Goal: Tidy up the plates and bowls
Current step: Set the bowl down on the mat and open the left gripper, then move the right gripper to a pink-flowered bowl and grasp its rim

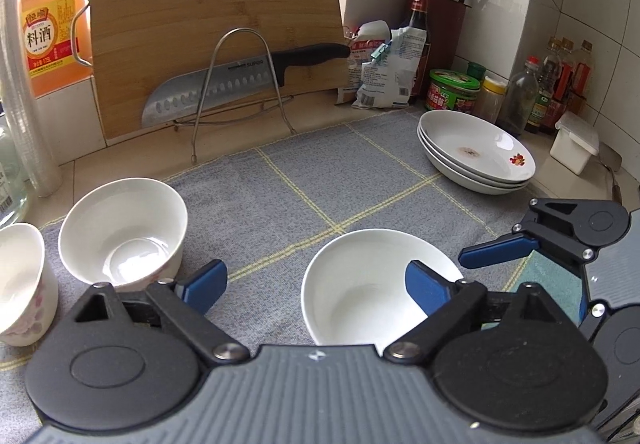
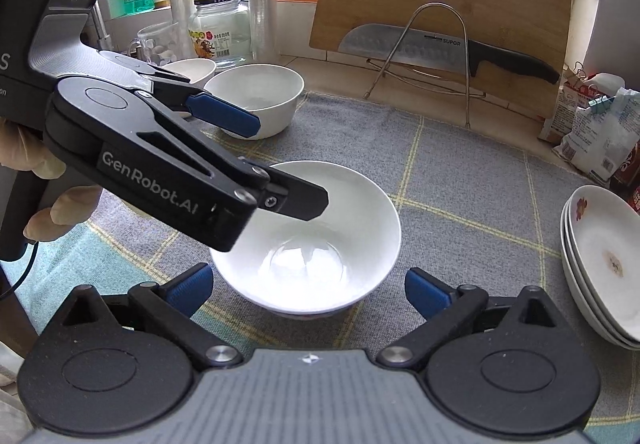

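Both tongs are open, nothing gripped. My left gripper (image 1: 316, 284) has its jaws spread wide; the wide white bowl (image 1: 374, 286) sits on the grey checked cloth (image 1: 304, 180) just ahead, its right blue pad (image 1: 426, 290) over the bowl's rim, whether touching I can't tell. My right gripper (image 2: 308, 290) is also spread, the same bowl (image 2: 316, 236) between its pads, neither pad pressing on it.

In the right view the left gripper's black finger (image 2: 296, 198) overhangs the bowl's left rim, so the 2 tools crowd each other there.

Left of the left gripper: 1 deep white bowl (image 1: 124, 232) on the cloth, and 1 floral cup (image 1: 22, 284) at the frame edge beside it.

Ahead-right: a stack of 3 plates (image 1: 478, 152) at the cloth's far corner, close to the bottles (image 1: 556, 92) and a white lidded box (image 1: 574, 146).

Open cloth ahead between the bowls and the plates.

Far edge is blocked by the cutting board (image 1: 216, 32), knife (image 1: 240, 80) and wire rack (image 1: 240, 84).
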The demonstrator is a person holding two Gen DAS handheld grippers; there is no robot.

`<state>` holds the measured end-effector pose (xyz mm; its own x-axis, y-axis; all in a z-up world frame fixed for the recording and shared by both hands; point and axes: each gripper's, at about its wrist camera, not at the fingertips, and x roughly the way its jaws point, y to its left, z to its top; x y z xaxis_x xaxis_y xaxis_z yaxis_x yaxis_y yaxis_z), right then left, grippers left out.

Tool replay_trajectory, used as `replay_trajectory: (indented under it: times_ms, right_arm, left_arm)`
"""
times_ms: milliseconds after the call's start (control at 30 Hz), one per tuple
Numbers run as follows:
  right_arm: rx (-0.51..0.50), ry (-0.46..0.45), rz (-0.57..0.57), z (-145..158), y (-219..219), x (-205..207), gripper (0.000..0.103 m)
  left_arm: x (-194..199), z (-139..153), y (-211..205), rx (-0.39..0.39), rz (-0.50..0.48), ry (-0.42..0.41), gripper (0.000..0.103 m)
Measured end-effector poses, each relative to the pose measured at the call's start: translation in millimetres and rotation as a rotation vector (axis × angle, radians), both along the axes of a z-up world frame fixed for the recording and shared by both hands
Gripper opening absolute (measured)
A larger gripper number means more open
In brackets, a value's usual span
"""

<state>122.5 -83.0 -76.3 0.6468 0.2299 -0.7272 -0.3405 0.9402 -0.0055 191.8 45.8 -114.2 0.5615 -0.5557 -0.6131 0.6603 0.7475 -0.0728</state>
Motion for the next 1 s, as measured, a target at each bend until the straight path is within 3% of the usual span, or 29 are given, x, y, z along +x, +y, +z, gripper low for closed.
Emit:
replay_trajectory:
  times_ms: [567, 1000]
  right_arm:
    - [0.018, 0.003, 0.022, 22.1, 6.4, 1.2, 0.103]
    - [0.005, 0.007, 0.063, 40.1, 45.8, 45.1, 0.103]
  left_arm:
    - [-9.9, 4.1, 57.6, 0.01, 0.236, -0.132, 0.096]
    - [-0.6, -7.5, 84.8, 0.039, 0.215, -0.172, 0.096]
